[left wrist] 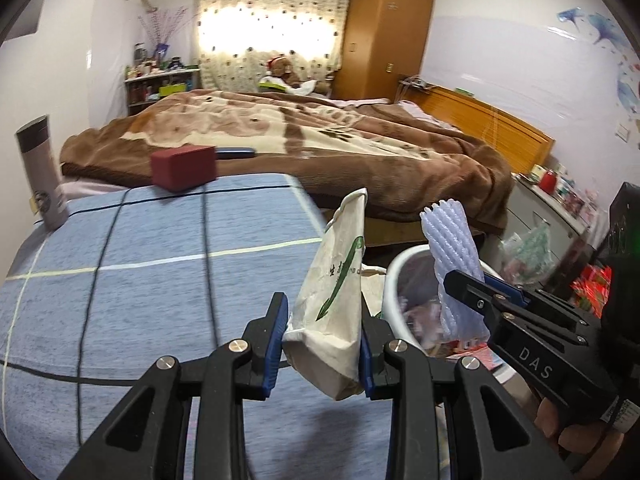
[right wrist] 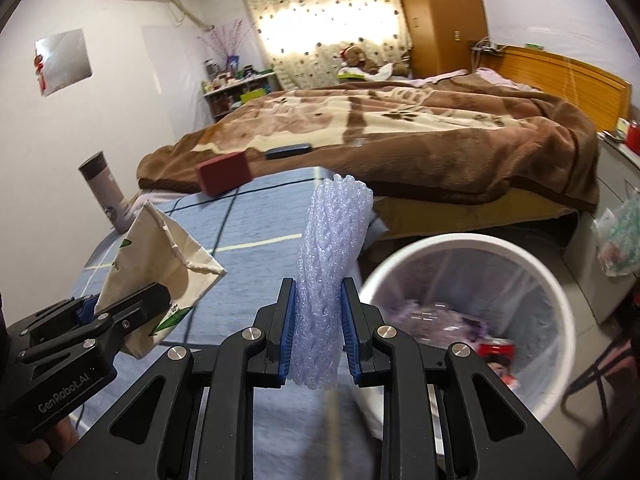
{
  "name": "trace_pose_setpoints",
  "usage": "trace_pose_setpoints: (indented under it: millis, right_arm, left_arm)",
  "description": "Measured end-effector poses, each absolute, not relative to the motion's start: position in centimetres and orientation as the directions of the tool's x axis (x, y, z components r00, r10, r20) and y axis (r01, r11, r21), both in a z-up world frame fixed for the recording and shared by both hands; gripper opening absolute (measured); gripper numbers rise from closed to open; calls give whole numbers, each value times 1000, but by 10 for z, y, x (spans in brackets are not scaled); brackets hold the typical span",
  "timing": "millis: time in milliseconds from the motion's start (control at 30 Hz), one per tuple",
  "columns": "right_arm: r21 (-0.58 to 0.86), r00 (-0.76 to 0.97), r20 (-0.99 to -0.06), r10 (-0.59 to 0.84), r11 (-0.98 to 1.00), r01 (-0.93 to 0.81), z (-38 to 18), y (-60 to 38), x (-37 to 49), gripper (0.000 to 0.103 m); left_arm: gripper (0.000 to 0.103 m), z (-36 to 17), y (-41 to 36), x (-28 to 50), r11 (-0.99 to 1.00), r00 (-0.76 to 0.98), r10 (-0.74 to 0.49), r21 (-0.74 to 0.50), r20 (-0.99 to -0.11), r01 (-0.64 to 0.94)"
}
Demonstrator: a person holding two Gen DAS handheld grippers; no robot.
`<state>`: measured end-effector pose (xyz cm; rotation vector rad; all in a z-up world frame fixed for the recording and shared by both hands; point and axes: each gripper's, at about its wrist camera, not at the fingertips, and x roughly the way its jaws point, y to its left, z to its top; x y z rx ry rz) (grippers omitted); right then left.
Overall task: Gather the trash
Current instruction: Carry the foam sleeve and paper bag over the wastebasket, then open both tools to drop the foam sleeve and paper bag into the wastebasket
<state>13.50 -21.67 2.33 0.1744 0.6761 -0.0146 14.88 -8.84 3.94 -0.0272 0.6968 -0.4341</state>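
Both of your grippers are clamped on trash: your left gripper [left wrist: 324,350] pinches a crumpled paper bag [left wrist: 336,280] between its blue pads, and your right gripper [right wrist: 319,330] is squeezed tight on a roll of white foam netting [right wrist: 330,268]. Your foam netting sits just beside the white trash bin [right wrist: 560,304], near its rim; your paper bag hangs over the blue checked cloth [left wrist: 140,280], on the far side of the netting from the bin.
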Motion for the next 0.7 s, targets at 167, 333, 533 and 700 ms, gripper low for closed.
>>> trace_pose_setpoints:
  millis: [167,333,533,700]
  right_arm:
    - [153,790,-613,-16,978,139,28,-246,123,22]
    - [147,789,-611,-69,969,199,27,-272,114,22]
    - [149,762,-638,-109,954,262,15,-300,109,23]
    - [152,737,-666,-119,945,291,3,-318,111,23]
  left_arm:
    - [32,40,-123,145,880,652,-444,-163,-615,445]
    - [32,38,-161,145,848,612,-481,-156,-627,507]
    - [33,24,-197,146,818,551,-507,-169,-663,549]
    - [33,13,-218,149,816,532,-494,-156,-688,556]
